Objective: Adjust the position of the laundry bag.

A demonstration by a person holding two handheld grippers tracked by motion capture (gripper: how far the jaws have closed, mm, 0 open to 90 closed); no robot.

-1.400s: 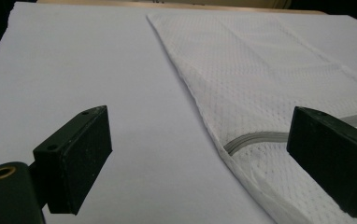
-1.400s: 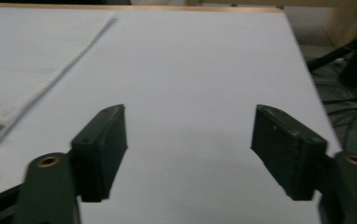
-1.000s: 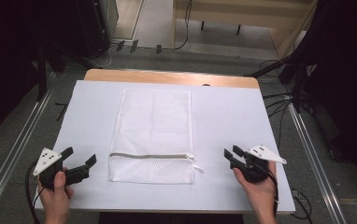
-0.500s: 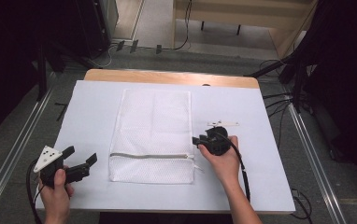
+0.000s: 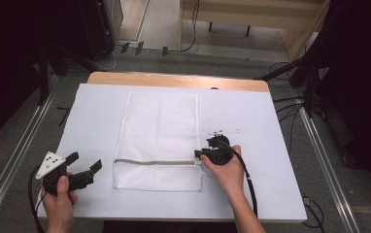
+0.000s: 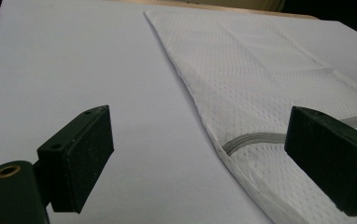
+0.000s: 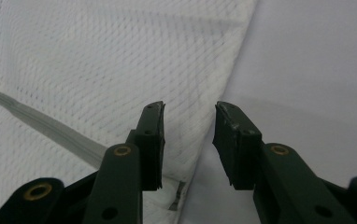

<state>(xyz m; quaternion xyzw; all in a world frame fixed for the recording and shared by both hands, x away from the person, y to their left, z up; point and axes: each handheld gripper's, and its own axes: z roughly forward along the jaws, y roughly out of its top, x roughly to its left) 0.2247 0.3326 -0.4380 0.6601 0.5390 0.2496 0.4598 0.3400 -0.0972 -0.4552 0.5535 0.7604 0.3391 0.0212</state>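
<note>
A white mesh bag lies flat in the middle of the table, and a grey zipper runs across its near end. My right gripper lies on its side at the zipper's right end and points left. In the right gripper view the right gripper is open, its jaws a short way apart over the bag's edge. The zipper pull sits low between them, untouched. My left gripper rests open at the front left, short of the bag. The left gripper has nothing between its jaws in its own view, with the bag ahead.
A white sheet covers the table, and a wooden strip shows at the far edge. Metal rails run along both sides. Cables lie on the floor to the right and behind.
My right hand has moved left from the front right of the table to the bag's right edge at the zipper's end, and the gripper has rolled onto its side. The left gripper has kept still.
</note>
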